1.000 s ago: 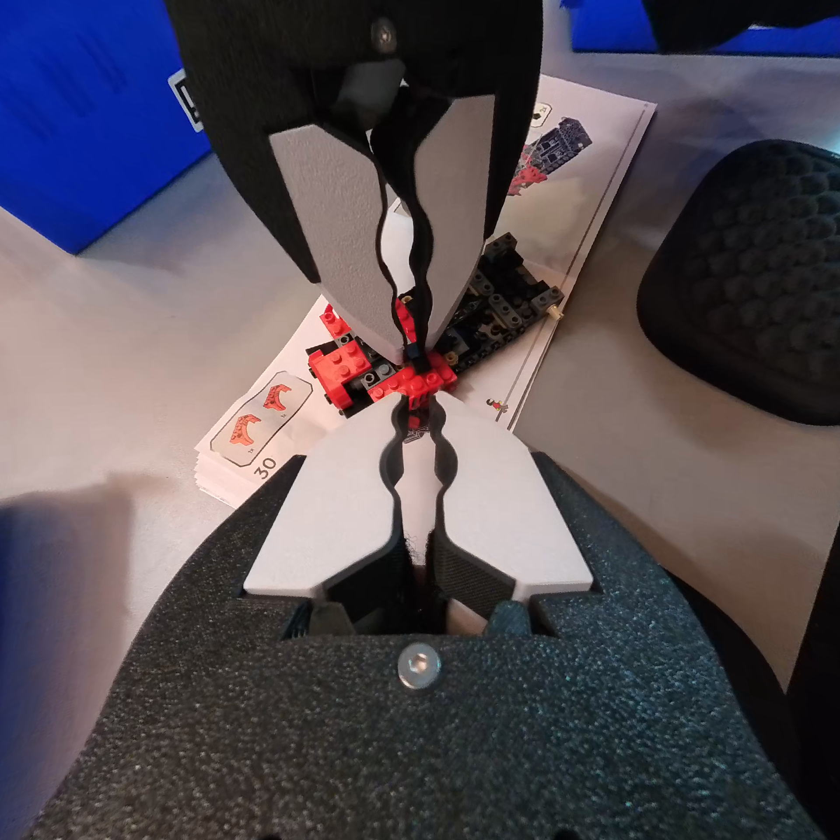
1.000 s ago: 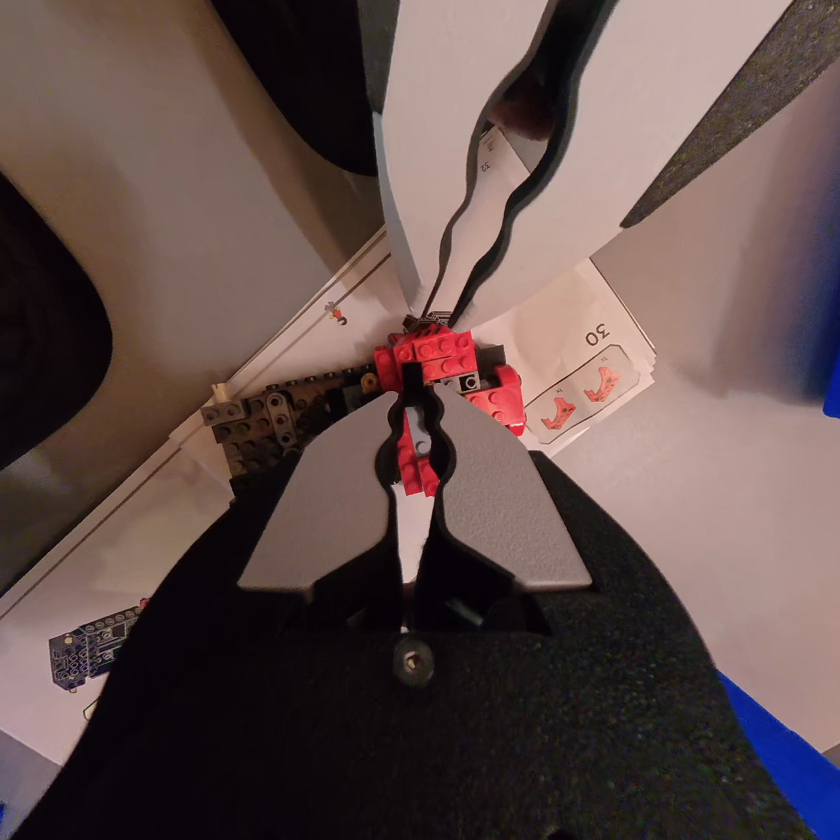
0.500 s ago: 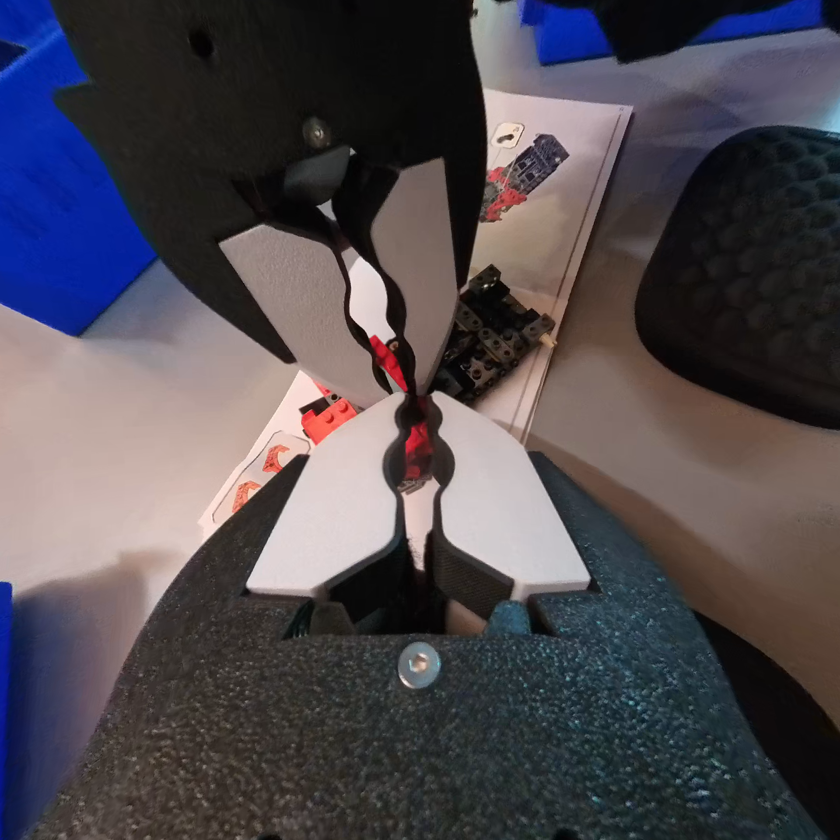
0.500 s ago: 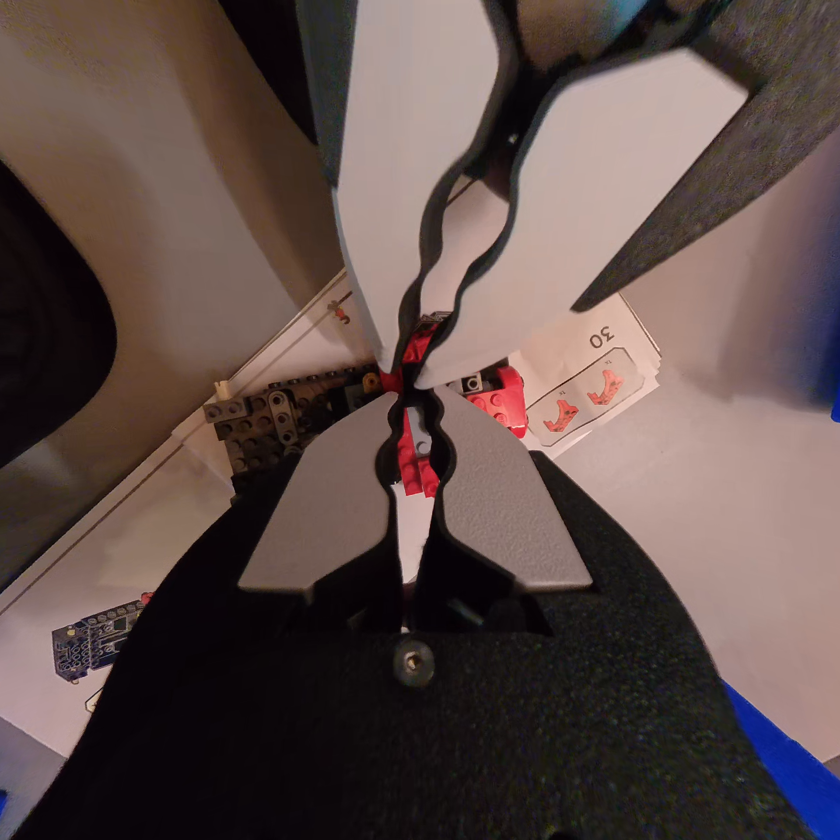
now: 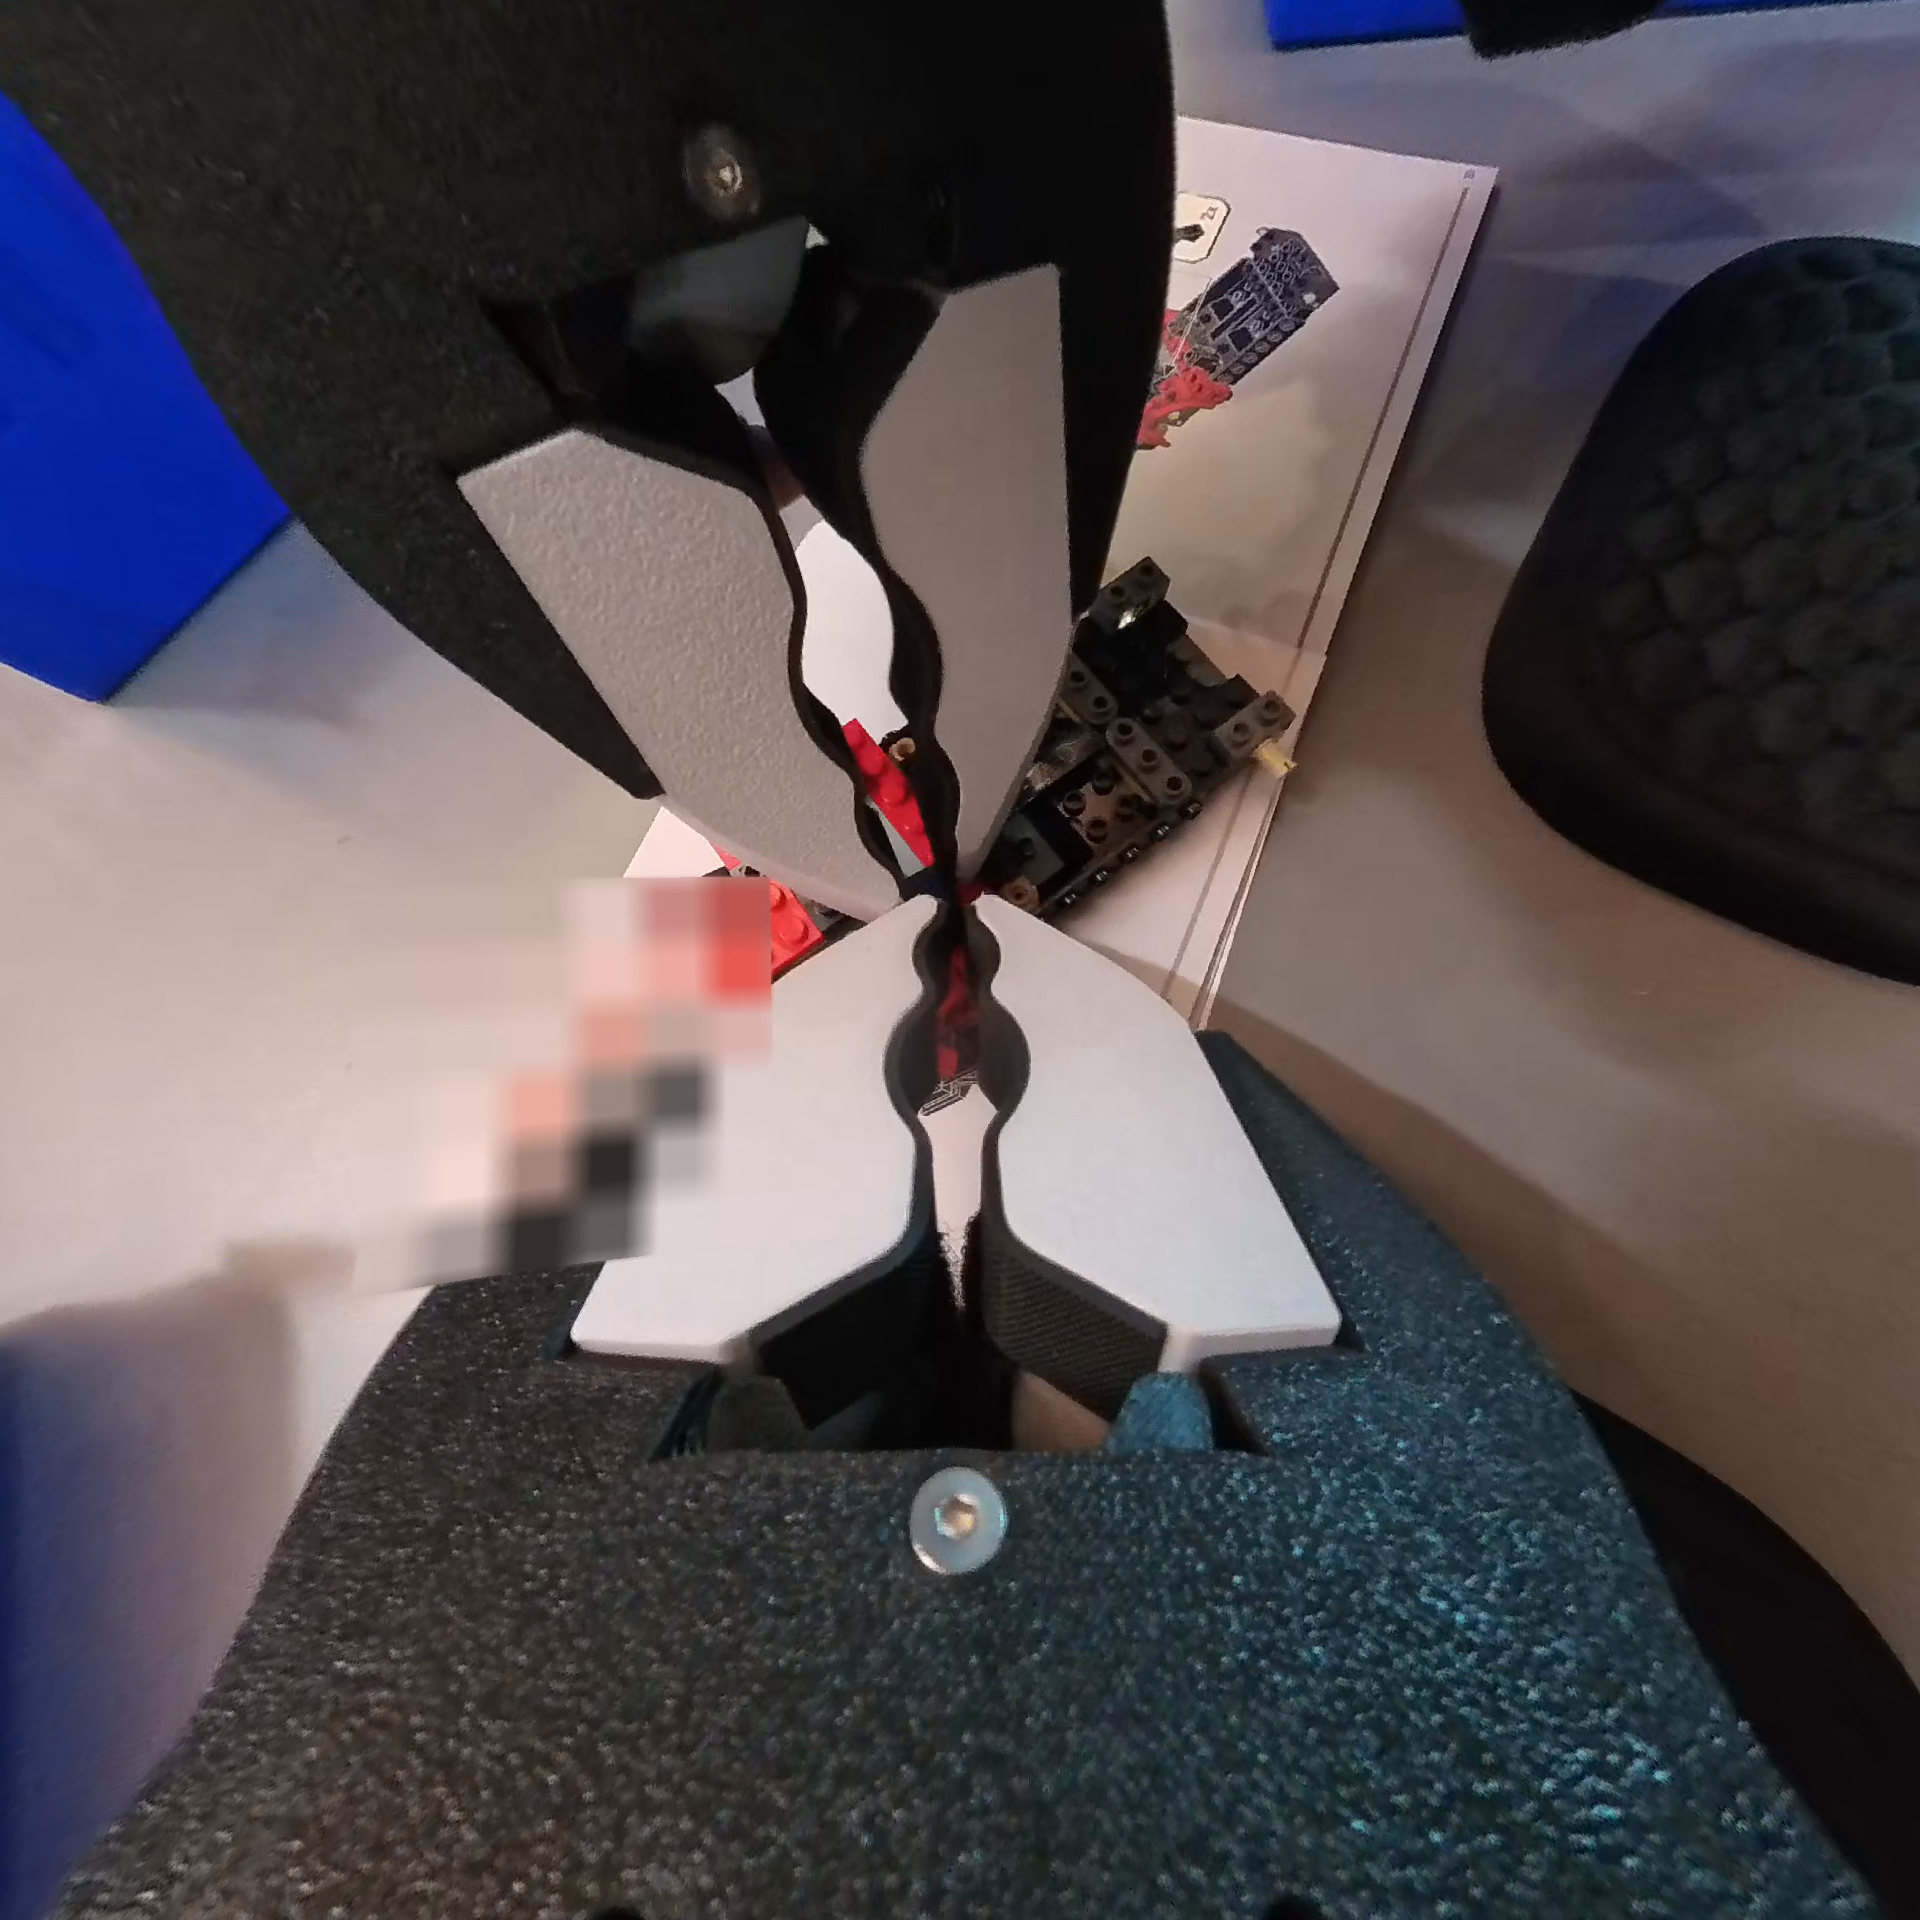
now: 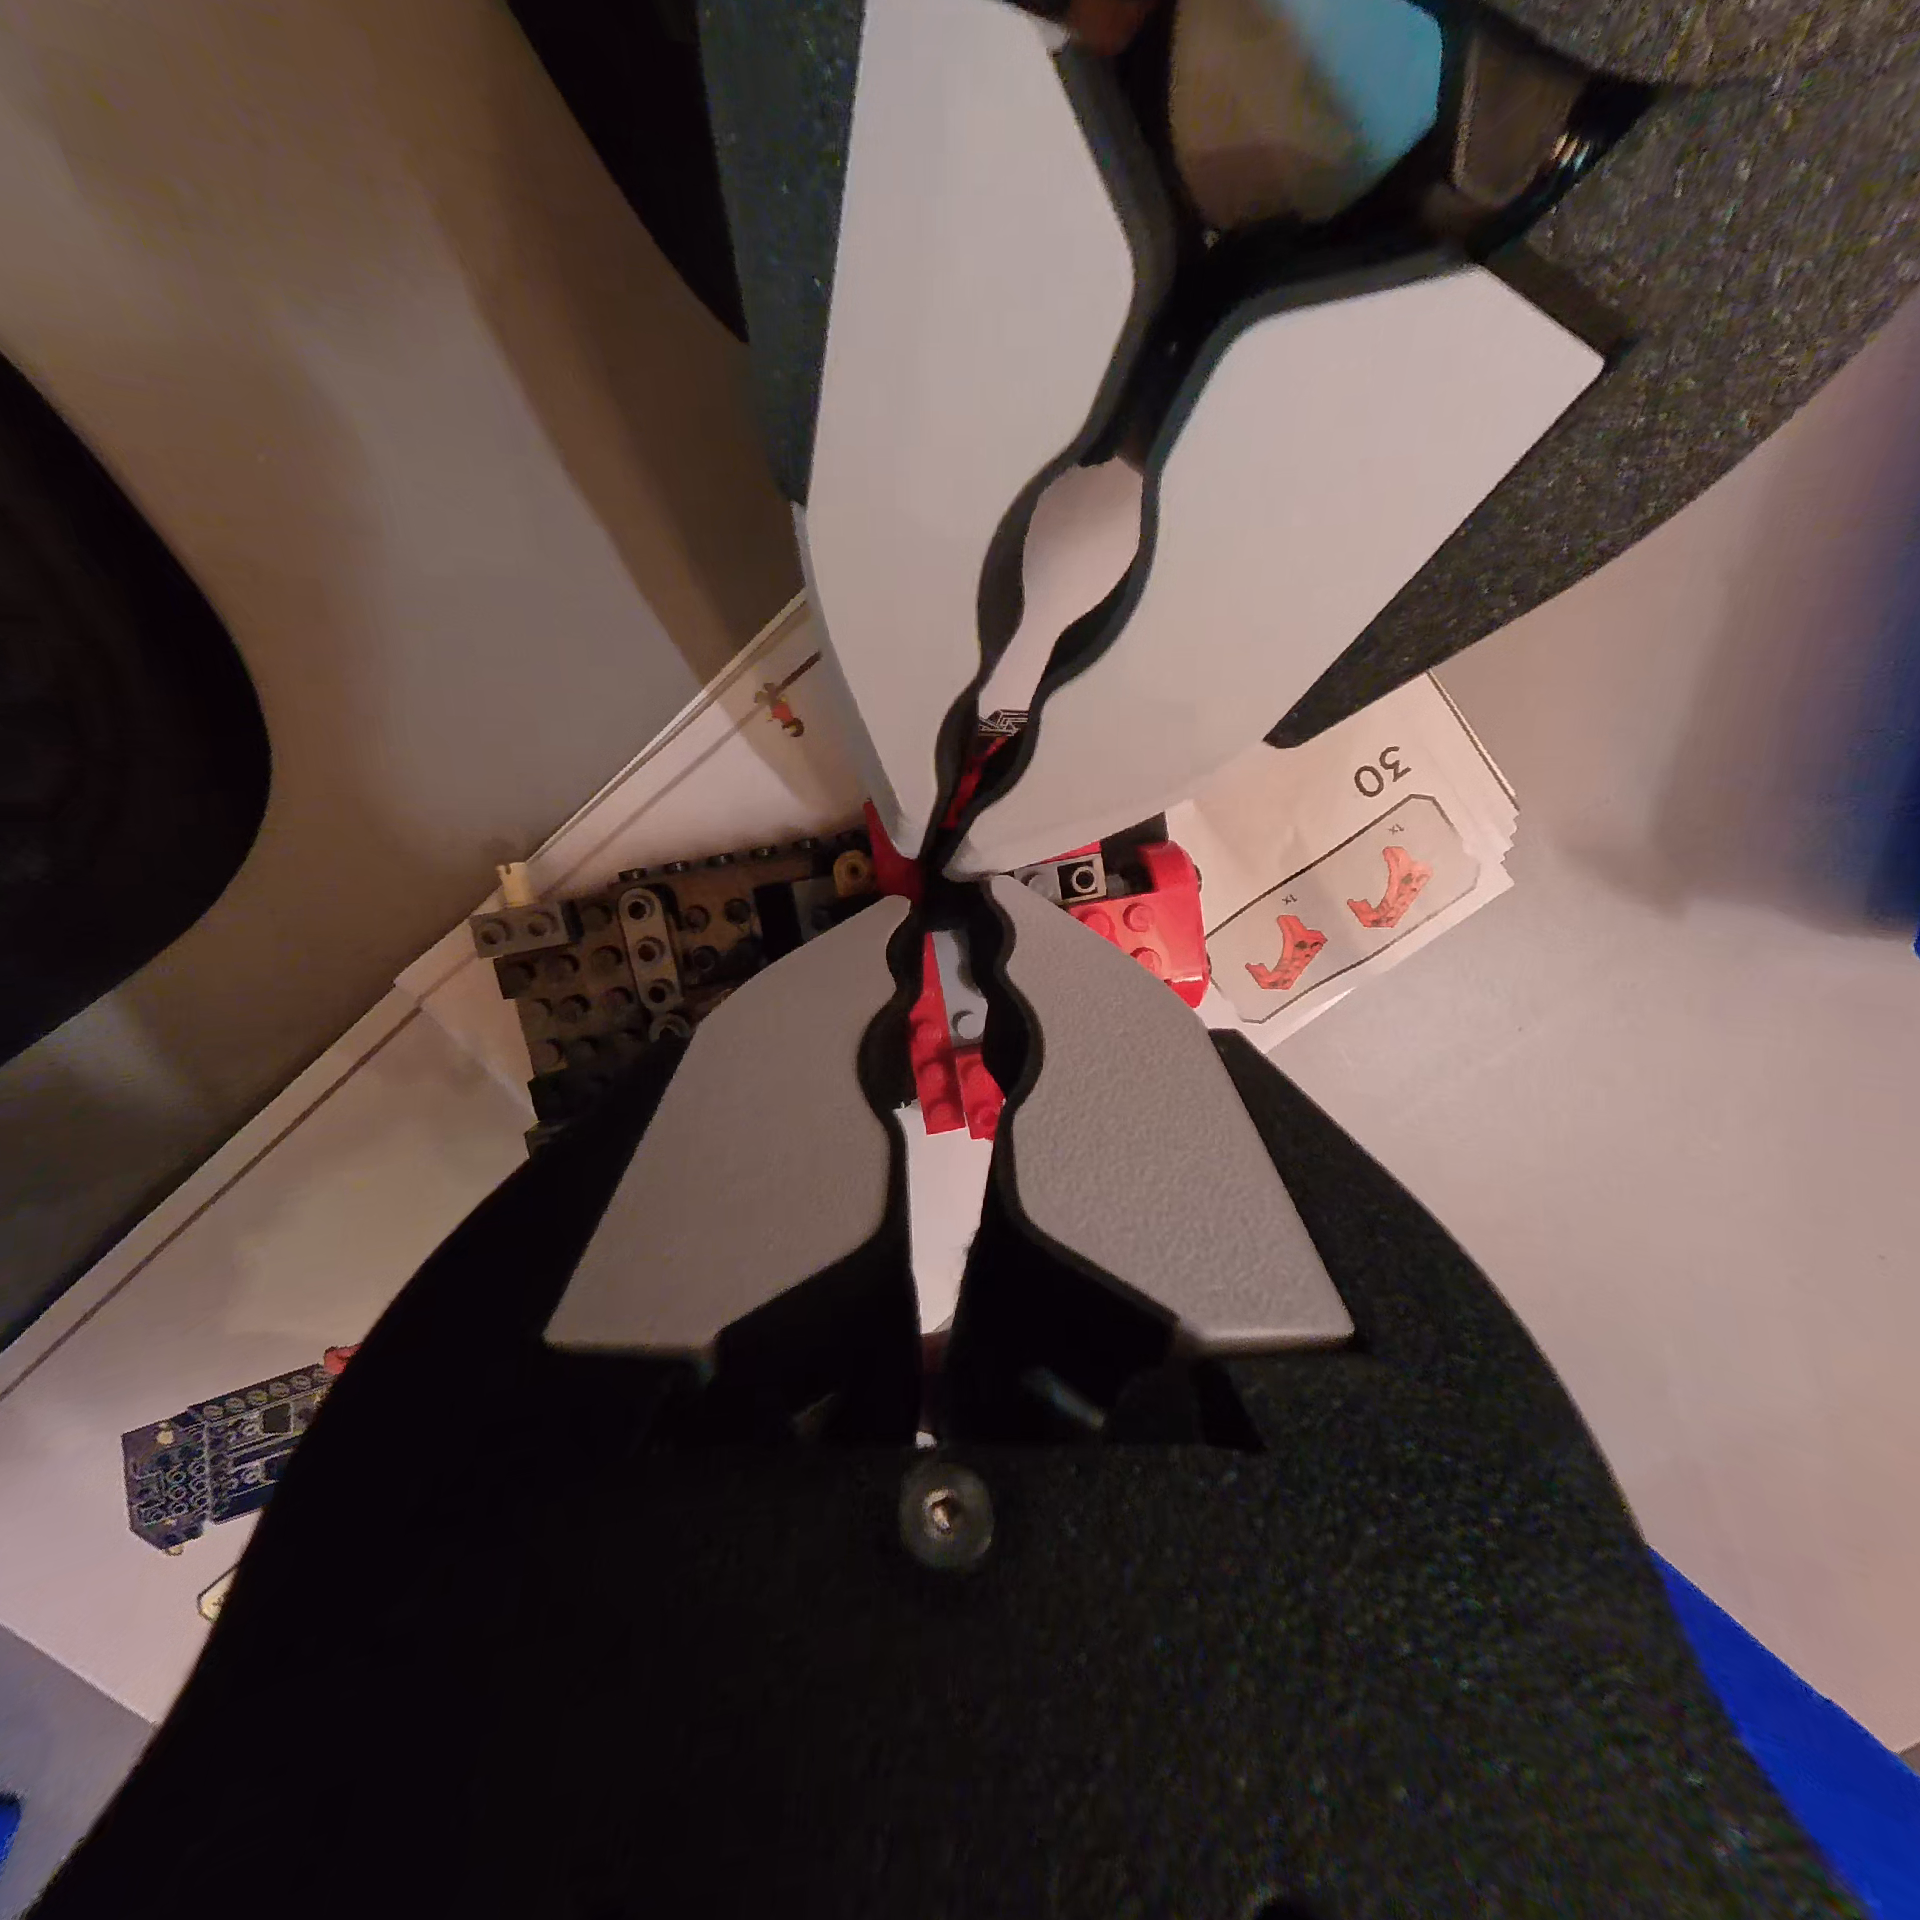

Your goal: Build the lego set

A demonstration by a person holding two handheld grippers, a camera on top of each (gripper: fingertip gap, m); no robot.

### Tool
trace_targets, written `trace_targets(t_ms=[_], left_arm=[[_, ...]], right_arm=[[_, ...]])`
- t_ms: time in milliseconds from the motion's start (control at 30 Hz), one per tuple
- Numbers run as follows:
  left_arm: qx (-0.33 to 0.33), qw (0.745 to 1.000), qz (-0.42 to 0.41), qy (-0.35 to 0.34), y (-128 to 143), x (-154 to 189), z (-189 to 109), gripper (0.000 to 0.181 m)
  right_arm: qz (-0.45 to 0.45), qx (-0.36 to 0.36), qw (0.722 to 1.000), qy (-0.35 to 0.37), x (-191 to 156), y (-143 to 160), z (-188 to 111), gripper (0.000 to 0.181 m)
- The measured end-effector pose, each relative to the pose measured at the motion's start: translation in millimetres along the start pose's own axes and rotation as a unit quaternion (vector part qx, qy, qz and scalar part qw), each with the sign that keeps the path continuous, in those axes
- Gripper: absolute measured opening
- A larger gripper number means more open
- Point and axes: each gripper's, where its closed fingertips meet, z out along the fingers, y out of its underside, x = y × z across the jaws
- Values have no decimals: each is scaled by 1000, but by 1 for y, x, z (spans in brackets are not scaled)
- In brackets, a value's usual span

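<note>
The black and red lego model point(image 5: 1143, 748) lies on the open instruction booklet point(image 5: 1351, 416). My left gripper point(image 5: 951, 920) is shut on a thin red piece with a black pattern point(image 5: 956, 1008) and holds it at the model's red end. My right gripper point(image 5: 935, 883) comes from the far side, tip to tip with the left. In the right wrist view my right gripper point(image 6: 940, 899) is shut on a small dark part of the model point(image 6: 613, 956). The left gripper point(image 6: 951, 857) with the red piece point(image 6: 977, 774) points in from above. The joint itself is hidden by the fingers.
A black textured case point(image 5: 1714, 623) lies right of the booklet; it also shows in the right wrist view point(image 6: 94, 727). Blue bins stand at the left point(image 5: 83, 468) and far edge. The booklet point(image 6: 1351, 883) shows a parts picture beside the model. The tips of both grippers are at nearly the same place.
My left gripper has moved forward with the red piece until its tips meet the right gripper's tips at the model. The right gripper and the model have stayed put.
</note>
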Motion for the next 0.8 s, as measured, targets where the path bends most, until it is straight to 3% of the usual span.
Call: trace_targets(t_ms=[800], left_arm=[[-4,1000,-12,2,2,-1,0,0]], right_arm=[[44,24,999,14,0,5,-8,13]])
